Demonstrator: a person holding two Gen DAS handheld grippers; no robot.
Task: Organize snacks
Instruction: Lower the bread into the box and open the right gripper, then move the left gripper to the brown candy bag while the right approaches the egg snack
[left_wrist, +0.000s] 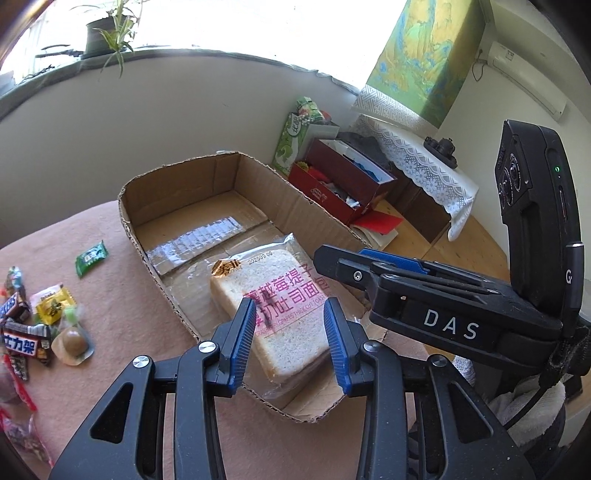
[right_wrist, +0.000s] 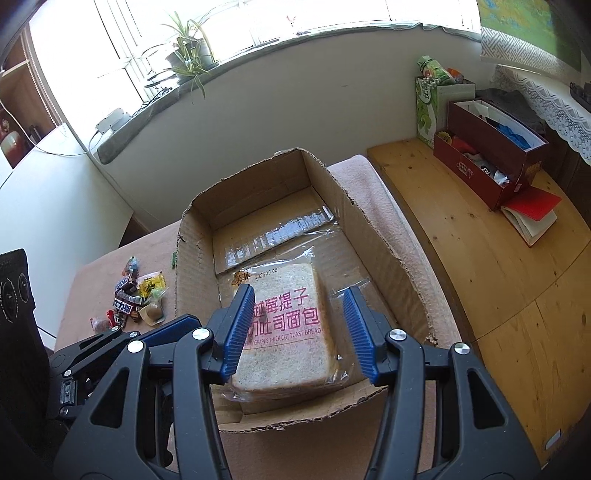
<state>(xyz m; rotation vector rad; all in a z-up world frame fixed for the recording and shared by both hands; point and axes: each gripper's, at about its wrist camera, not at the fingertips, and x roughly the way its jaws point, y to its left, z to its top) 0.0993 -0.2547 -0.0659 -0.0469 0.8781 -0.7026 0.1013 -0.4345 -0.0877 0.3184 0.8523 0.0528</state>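
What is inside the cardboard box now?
Inside the cardboard box lies one bag of sliced toast bread, flat on the taped floor. No other item shows. What lies under the bread is covered.

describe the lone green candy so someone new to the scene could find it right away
Start at the open cardboard box on the pink cloth. Just outside the box's left wall, in the left wrist view, lies the small green packet, flat on the cloth. It sits alone, apart from the snack pile nearer the camera, and is the only all-green wrapper there.
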